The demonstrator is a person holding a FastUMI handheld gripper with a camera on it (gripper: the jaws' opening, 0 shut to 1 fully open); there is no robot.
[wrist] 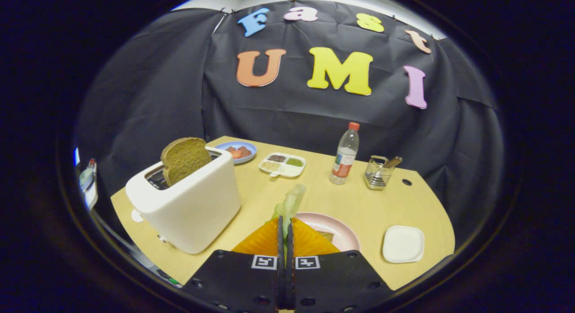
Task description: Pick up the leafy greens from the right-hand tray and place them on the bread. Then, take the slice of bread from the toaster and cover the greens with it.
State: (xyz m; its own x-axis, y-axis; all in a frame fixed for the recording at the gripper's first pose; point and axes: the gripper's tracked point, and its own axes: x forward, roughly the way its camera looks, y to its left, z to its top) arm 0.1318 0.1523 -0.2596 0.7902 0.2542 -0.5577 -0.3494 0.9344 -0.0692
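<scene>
My gripper (285,225) is shut on a pale green leaf of the greens (289,203), which sticks up from between the orange fingers (310,241). Just beyond the fingers lies a pink plate (337,227), with a bit of bread (327,235) peeking out behind the right finger. To the left of the fingers stands a white toaster (188,205) with a brown slice of bread (184,159) sticking up out of its slot. A small white tray (403,244) sits bare to the right of the plate.
At the back of the wooden table (359,200) stand a blue plate with food (237,151), a white divided dish (283,165), a plastic bottle (345,155) and a wire basket (379,171). A small hole (406,182) marks the table near its right edge.
</scene>
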